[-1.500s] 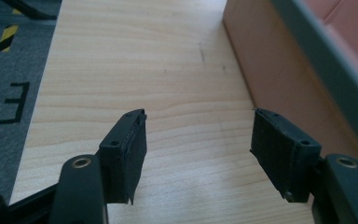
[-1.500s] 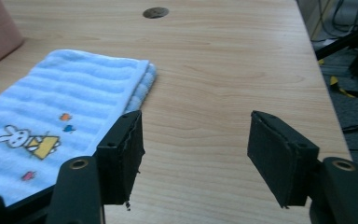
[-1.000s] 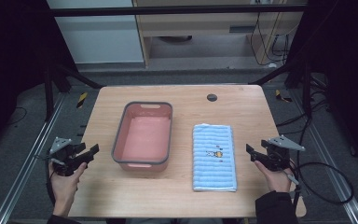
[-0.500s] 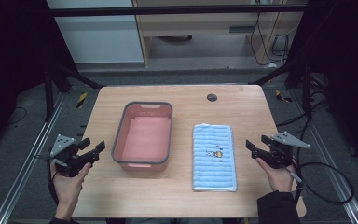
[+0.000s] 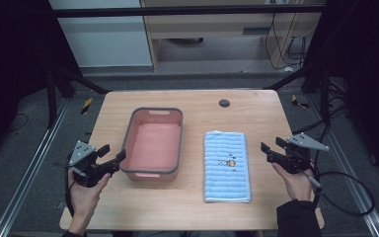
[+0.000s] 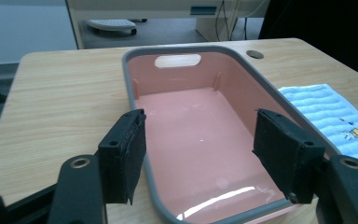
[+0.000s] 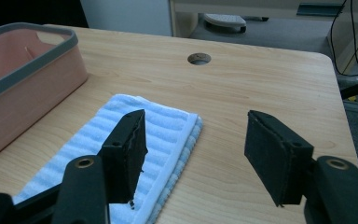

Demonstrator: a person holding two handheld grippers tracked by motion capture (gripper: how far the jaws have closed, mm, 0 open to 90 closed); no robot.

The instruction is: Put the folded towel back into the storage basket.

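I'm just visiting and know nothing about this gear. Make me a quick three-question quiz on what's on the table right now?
1. True or false: the pink basin has something inside it.
2. Which gripper is nearest the folded blue towel: A) left gripper B) right gripper?
3. Fill in: both grippers' jaws are ____ and hold nothing.

Key: 1 false, the basin is empty. 2 B. 3 open.
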